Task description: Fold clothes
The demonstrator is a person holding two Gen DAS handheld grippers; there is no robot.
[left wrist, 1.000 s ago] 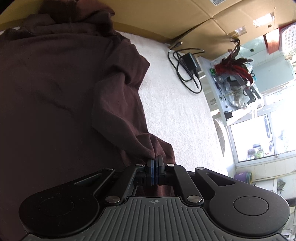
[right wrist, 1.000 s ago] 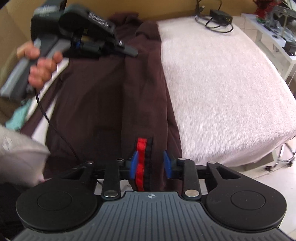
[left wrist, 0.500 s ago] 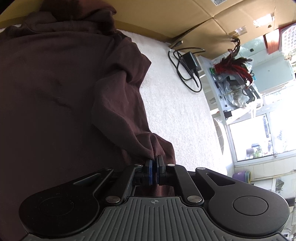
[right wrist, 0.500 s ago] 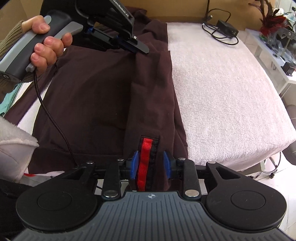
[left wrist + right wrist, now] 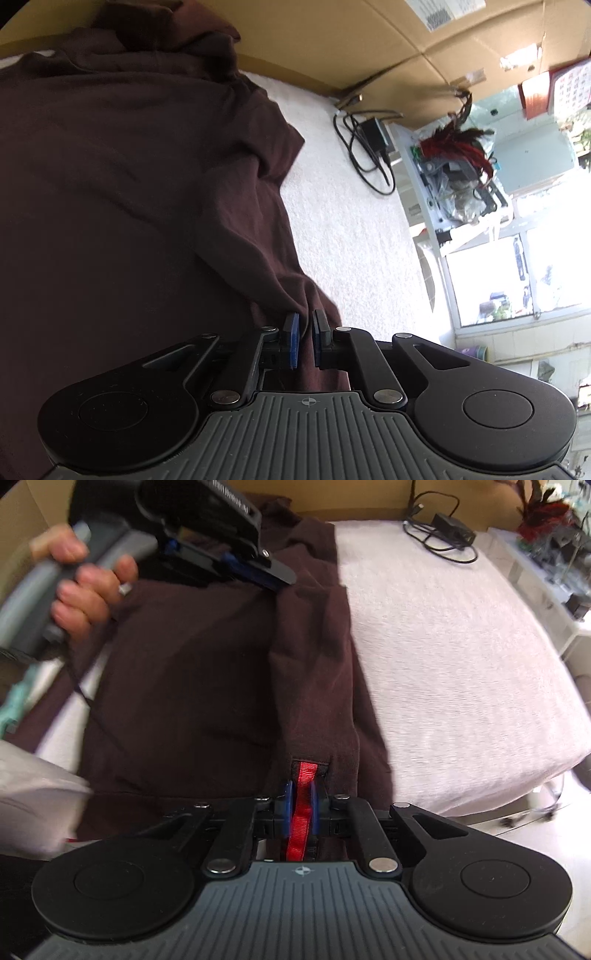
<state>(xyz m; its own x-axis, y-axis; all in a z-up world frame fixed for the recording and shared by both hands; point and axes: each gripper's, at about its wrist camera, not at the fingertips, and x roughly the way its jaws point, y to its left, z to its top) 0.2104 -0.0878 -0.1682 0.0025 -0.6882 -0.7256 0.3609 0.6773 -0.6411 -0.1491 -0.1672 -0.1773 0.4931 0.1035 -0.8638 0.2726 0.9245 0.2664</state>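
Note:
A dark maroon garment (image 5: 110, 184) (image 5: 207, 672) lies spread on the white towel-covered bed (image 5: 351, 229) (image 5: 443, 657). My left gripper (image 5: 306, 338) is at the garment's folded right edge. Its jaws are opening: the blue pads stand apart, with a ridge of cloth loose between them. In the right wrist view the left gripper (image 5: 284, 579) hovers over the upper part of the garment, held by a hand (image 5: 85, 590). My right gripper (image 5: 300, 801) is at the near hem. Its jaws are closing, and the pads sit against a red strap (image 5: 303, 775).
A black charger with coiled cable (image 5: 373, 134) (image 5: 450, 528) lies at the bed's far corner. Cardboard (image 5: 332, 44) lines the far side. A white shelf with red feathers (image 5: 458, 166) stands to the right. A white cloth (image 5: 33, 786) lies at the near left.
The left pads were pinched shut on the cloth fold and now stand apart. The right pads, earlier wide around the red strap, have drawn in against it.

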